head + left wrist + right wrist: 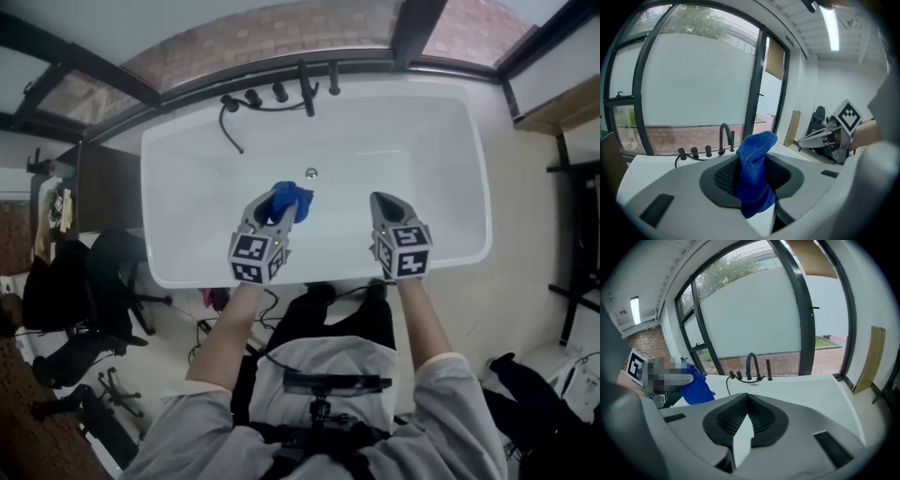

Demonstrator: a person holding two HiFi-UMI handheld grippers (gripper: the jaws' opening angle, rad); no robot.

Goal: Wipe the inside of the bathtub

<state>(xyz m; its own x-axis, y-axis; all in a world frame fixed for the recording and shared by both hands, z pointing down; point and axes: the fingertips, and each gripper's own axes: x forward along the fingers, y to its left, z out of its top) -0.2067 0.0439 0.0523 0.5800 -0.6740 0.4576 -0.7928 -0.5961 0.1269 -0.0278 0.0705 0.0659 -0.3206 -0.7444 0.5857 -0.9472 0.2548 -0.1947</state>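
While the person leans over the near rim of the white bathtub (412, 141), both arms reach forward and each hand carries its tongs over the basin; the left tongs (278, 208) are clamped on a blue cloth (293, 198), whose bunched top sticks up past the tips while a fold hangs out below the dark ribbed pads (723, 176); the cloth sits between the pads, pinched from both sides. In the head view it lies over the inside of the tub, just on the near side of the round drain (310, 172); it seems to be held clear of the tub floor, though the steep angle leaves that uncertain. The right tongs (382, 206) are drawn together with their pads meeting at the tips and nothing between them; they hover over the basin to the right of the cloth, apart from it, at about the same reach as the left pair. At the far rim stands a dark curved faucet (307, 89) with a row of dark knobs (265, 95) beside it, and a thin dark hose (230, 127) trails down from there into the tub; behind the rim rises a tall dark-framed window (754, 310). A black office chair (103, 272) stands on the floor to the left of the tub.
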